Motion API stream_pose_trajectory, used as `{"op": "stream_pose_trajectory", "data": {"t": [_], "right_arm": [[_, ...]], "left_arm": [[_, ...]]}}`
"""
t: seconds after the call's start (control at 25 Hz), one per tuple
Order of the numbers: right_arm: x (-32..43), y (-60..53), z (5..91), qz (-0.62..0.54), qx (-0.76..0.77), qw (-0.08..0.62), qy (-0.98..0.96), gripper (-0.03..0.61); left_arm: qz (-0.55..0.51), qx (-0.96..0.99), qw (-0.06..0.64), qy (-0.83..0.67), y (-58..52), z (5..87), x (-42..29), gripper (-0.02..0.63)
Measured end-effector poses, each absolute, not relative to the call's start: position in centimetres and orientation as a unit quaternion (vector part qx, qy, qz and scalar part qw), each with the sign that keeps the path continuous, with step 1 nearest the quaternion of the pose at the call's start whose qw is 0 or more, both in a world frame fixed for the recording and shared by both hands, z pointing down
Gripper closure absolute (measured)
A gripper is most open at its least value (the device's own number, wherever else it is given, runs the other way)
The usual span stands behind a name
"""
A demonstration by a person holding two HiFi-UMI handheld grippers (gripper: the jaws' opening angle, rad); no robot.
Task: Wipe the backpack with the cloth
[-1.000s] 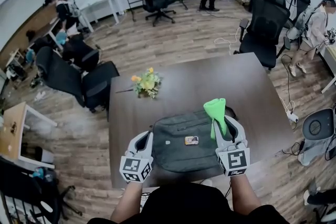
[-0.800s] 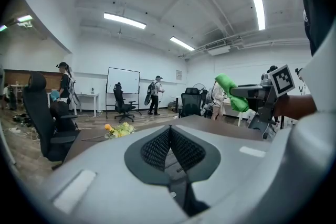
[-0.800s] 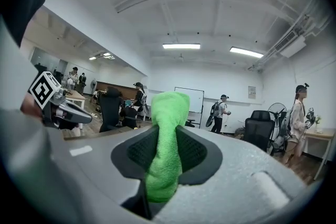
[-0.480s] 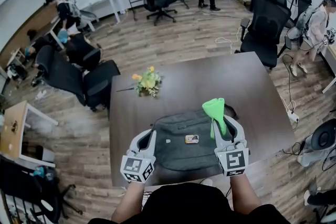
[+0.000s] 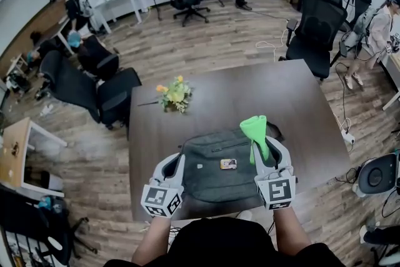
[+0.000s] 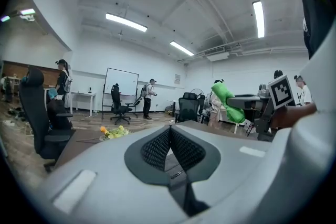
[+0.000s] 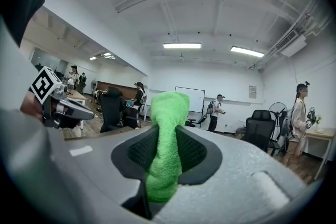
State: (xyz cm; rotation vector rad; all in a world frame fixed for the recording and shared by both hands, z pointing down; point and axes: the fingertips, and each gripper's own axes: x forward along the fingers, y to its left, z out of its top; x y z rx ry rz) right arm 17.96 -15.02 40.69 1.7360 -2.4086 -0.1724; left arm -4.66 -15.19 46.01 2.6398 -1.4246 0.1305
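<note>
A dark grey backpack (image 5: 219,166) lies flat on the brown table (image 5: 250,97), close to its near edge, with a small tag on its front. My right gripper (image 5: 265,150) is held over the bag's right side, shut on a bright green cloth (image 5: 255,132) that sticks up past the jaws; the cloth (image 7: 167,136) fills the gap in the right gripper view. At the bag's left edge, my left gripper (image 5: 175,166) is shut with nothing between its jaws. The left gripper view also shows the green cloth (image 6: 227,102) off to the right.
A small bunch of yellow flowers (image 5: 173,95) stands on the table's far left part. Black office chairs (image 5: 319,22) ring the table, with more (image 5: 100,87) at its left. Cables and a power strip (image 5: 347,137) lie on the floor at the right. People stand farther back in the room.
Both grippers and the cloth stay almost where they were. The head view has shifted slightly, and a person at the back has walked a little to the left.
</note>
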Motion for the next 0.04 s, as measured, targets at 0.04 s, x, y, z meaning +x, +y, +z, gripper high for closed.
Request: {"op": "stream_pose_trajectory", "data": {"t": [0.04], "right_arm": [[17.91, -15.13, 40.71, -0.058, 0.582, 0.084, -0.807, 0.482]], "left_arm": [[0.04, 0.877, 0.075, -0.473, -15.26, 46.1, -4.79, 0.595]]}}
